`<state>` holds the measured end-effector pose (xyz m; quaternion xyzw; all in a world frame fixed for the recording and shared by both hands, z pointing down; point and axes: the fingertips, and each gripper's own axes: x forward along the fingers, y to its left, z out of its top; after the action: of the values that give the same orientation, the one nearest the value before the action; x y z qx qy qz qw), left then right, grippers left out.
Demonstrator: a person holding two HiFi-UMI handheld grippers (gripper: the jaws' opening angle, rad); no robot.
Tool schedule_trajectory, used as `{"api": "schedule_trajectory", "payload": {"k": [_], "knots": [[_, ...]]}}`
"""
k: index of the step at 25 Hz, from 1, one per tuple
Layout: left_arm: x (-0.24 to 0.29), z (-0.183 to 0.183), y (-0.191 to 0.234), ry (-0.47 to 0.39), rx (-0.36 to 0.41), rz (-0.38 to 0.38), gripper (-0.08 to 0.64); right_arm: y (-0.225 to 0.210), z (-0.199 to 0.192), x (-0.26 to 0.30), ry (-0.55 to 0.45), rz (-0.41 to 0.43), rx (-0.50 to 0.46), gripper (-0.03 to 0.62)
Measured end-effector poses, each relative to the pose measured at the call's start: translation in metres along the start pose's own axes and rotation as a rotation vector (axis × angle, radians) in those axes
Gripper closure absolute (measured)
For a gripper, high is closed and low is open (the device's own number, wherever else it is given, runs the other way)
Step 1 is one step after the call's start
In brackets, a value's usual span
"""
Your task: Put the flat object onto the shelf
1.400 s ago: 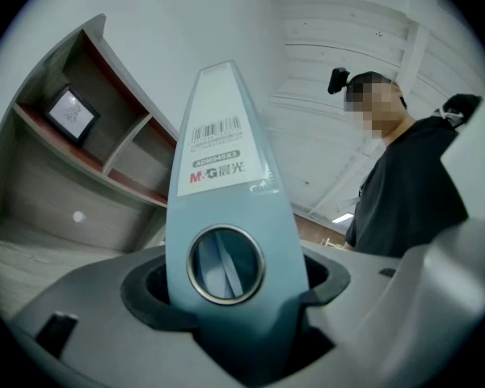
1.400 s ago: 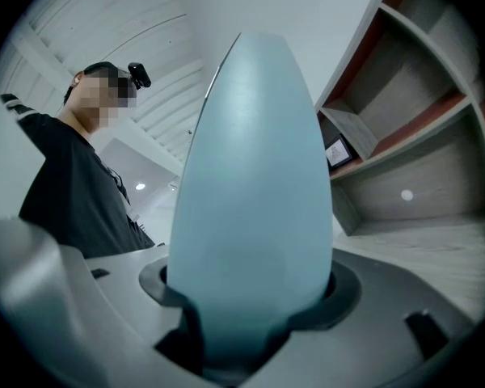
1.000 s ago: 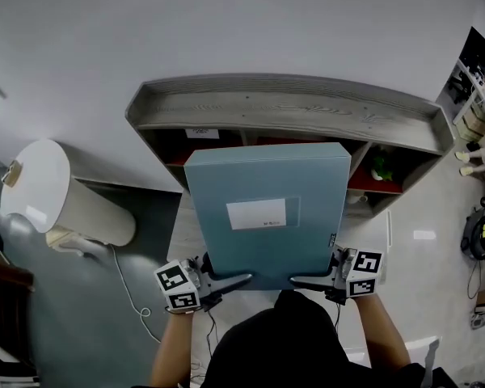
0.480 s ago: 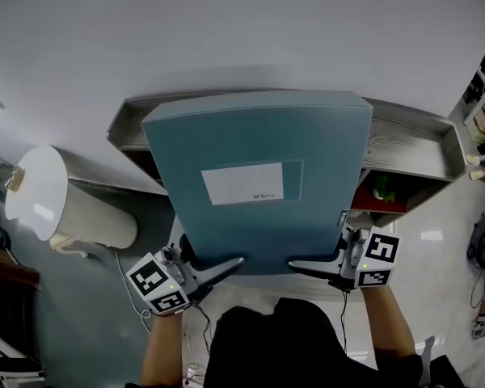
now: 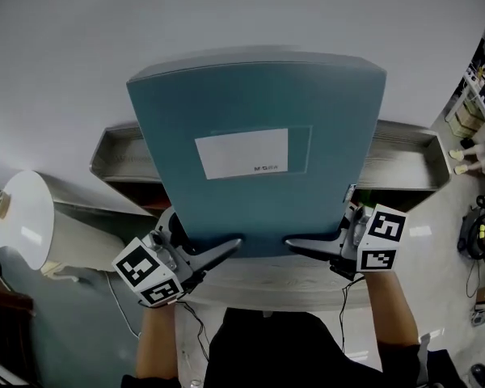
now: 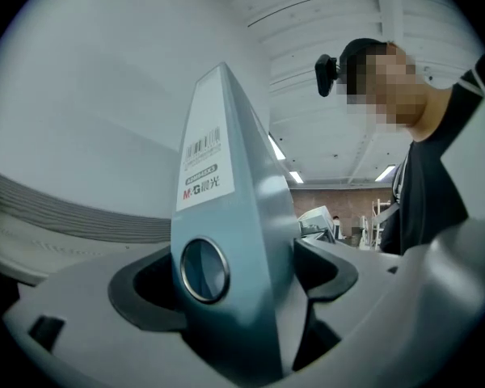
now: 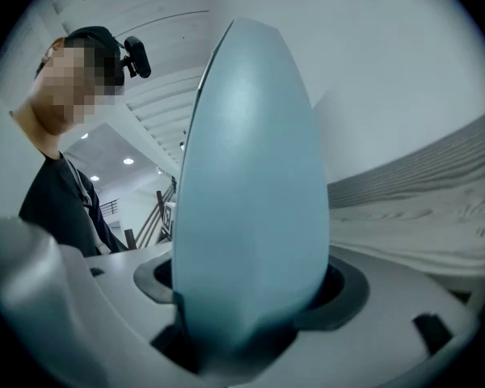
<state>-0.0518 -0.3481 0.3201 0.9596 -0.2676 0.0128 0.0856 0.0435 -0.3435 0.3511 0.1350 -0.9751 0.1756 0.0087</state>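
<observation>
Binder aloft, both forearms outstretched

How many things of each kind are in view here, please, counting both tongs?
File: 1
Shelf: 1
Bin: 1
Tongs: 2, left tongs and right tongs, jaws opening with the file between them
Total: 5
</observation>
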Motion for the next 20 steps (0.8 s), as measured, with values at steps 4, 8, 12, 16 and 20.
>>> {"api": "schedule_trajectory", "payload": {"k": [4, 8, 12, 16, 20], "knots": [[0.022, 0.023, 0.010, -0.007, 0.016, -0.046, 0.167, -0.016, 0.027, -0.009, -0.010, -0.064, -0.027, 0.229], [0.040, 0.043, 0.023, -0.009, 0.065, -0.084, 0.167, -0.033, 0.052, -0.012, -0.014, -0.118, -0.090, 0.220], [0.058, 0.052, 0.038, 0.028, 0.084, -0.097, 0.167, -0.053, 0.068, -0.015, 0.002, -0.167, -0.143, 0.212], [0.087, 0.053, 0.071, 0.101, 0.122, -0.098, 0.167, -0.095, 0.080, -0.011, 0.054, -0.218, -0.202, 0.196], [0.102, 0.050, 0.083, 0.153, 0.128, -0.105, 0.167, -0.113, 0.081, -0.014, 0.068, -0.251, -0.218, 0.196]]}}
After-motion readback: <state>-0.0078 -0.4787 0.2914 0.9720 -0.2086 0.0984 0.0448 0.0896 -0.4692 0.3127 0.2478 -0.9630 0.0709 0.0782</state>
